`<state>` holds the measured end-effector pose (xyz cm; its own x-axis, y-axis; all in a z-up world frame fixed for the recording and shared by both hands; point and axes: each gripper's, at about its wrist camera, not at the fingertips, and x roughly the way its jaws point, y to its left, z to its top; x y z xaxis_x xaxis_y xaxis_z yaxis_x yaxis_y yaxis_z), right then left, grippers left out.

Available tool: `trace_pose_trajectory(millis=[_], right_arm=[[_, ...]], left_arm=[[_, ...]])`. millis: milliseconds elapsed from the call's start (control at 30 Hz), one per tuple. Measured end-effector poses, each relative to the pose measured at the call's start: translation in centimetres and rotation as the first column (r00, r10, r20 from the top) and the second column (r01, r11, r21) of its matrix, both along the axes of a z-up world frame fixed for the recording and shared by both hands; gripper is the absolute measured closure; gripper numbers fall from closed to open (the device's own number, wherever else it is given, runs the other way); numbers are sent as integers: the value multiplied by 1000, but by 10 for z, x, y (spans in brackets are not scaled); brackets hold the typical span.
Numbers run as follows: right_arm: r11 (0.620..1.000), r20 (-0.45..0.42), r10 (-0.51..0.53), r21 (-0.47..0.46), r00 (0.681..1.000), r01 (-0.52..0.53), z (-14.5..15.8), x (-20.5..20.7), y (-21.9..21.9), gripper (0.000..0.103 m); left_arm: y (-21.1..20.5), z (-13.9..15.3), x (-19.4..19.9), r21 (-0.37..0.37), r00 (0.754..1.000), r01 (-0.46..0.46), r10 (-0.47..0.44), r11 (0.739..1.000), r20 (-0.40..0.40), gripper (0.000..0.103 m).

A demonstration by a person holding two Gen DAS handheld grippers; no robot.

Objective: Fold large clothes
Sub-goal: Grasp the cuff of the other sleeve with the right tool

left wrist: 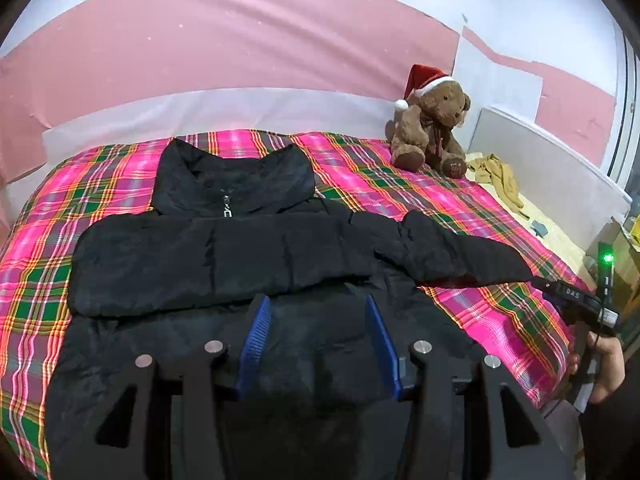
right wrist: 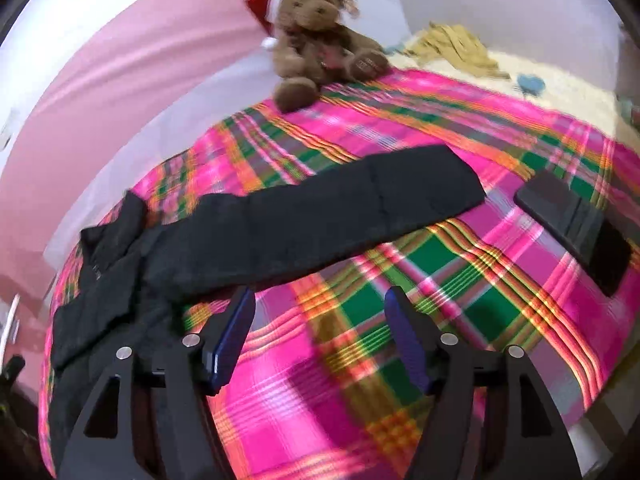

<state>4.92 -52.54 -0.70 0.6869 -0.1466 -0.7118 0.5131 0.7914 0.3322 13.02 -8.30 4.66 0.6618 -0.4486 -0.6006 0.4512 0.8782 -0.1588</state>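
The jacket's (left wrist: 224, 264) hem is hidden behind the left tool (left wrist: 318, 344).

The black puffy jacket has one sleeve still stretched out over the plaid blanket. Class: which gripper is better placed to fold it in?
Right. The right gripper hangs open beside the outstretched sleeve, nothing between its fingers. The left gripper sits over the black puffy jacket, away from the cuff.
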Motion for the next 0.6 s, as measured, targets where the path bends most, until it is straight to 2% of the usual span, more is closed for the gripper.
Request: trace_pose_trajectory(millis=[267,433,600], right_arm=[[980,-46,-94,173,994,101,-59,30,-65,35],[978,-11,-111,174,994,112,-63,49,-86,35],[971,19,-159,184,987,153,-65,60,-102,35]], left_arm=[[-26,-25,42,67,1000,-18,19,998,-13,52],[-40,-59,76,85,997,-28,34,996,-71,52],[-50,-85,95,69,991,-31,39,997,-124,52]])
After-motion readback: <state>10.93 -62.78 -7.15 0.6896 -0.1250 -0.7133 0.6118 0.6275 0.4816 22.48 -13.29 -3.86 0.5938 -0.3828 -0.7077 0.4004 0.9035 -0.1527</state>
